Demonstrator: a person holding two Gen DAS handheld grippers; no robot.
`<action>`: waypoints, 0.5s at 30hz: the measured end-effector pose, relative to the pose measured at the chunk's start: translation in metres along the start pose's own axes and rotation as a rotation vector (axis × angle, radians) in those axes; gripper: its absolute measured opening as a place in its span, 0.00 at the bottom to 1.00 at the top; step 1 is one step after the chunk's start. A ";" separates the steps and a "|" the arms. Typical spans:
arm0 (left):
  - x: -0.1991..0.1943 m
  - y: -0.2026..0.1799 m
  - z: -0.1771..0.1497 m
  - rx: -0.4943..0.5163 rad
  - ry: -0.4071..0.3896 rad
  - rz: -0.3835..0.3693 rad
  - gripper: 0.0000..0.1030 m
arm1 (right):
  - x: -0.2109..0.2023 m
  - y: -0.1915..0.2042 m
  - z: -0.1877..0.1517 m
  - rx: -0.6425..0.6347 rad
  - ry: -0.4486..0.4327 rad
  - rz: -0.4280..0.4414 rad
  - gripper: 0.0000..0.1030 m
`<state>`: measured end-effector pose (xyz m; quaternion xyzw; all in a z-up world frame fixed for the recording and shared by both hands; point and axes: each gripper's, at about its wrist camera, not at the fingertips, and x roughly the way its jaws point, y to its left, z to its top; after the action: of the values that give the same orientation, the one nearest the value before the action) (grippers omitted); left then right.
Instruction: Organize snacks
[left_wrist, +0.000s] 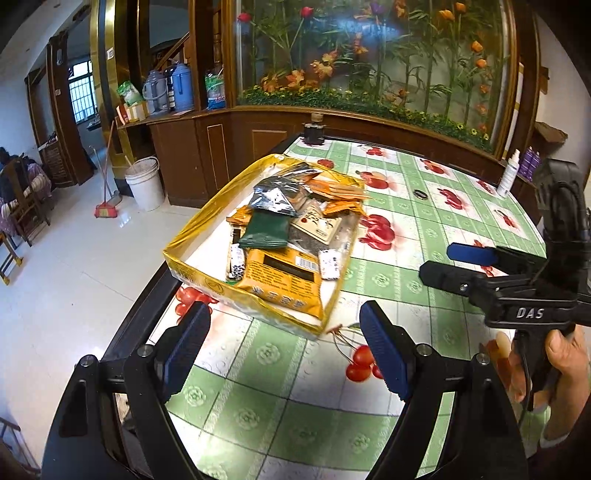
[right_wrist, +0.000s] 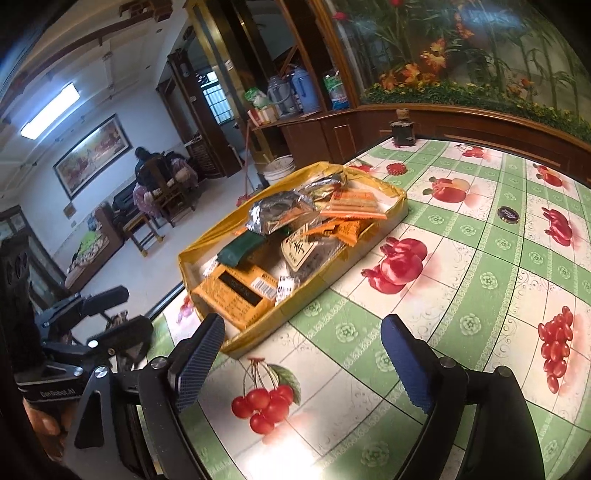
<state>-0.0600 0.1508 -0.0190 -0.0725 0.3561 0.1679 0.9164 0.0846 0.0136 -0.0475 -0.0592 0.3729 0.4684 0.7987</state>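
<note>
Snack packets (left_wrist: 280, 236) lie heaped in a shallow yellow tray (left_wrist: 192, 273) near the table (left_wrist: 424, 206) edge; some labels seem illegible. Left gripper (left_wrist: 284, 354) and right gripper (right_wrist: 303, 365) hover before it, jaws wide, holding nothing.

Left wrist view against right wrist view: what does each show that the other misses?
Only the left wrist view shows a white spray bottle at the table's far edge, a broom on the floor and the hand on the other hand-held gripper. Only the right wrist view shows a framed painting and a ceiling light. Both show the yellow snack tray, the small dark disc and the fruit-print tablecloth.
</note>
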 end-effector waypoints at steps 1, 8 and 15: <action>-0.002 -0.002 -0.001 0.004 0.001 0.001 0.81 | -0.001 0.001 -0.002 -0.018 0.006 -0.001 0.85; -0.022 -0.010 -0.007 0.032 -0.041 0.031 0.81 | -0.004 0.016 -0.009 -0.145 0.037 0.032 0.87; -0.040 -0.013 -0.010 0.047 -0.074 0.043 0.81 | -0.004 0.029 -0.012 -0.260 0.057 0.027 0.87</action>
<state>-0.0895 0.1257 0.0006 -0.0369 0.3272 0.1818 0.9266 0.0538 0.0220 -0.0462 -0.1704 0.3327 0.5217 0.7669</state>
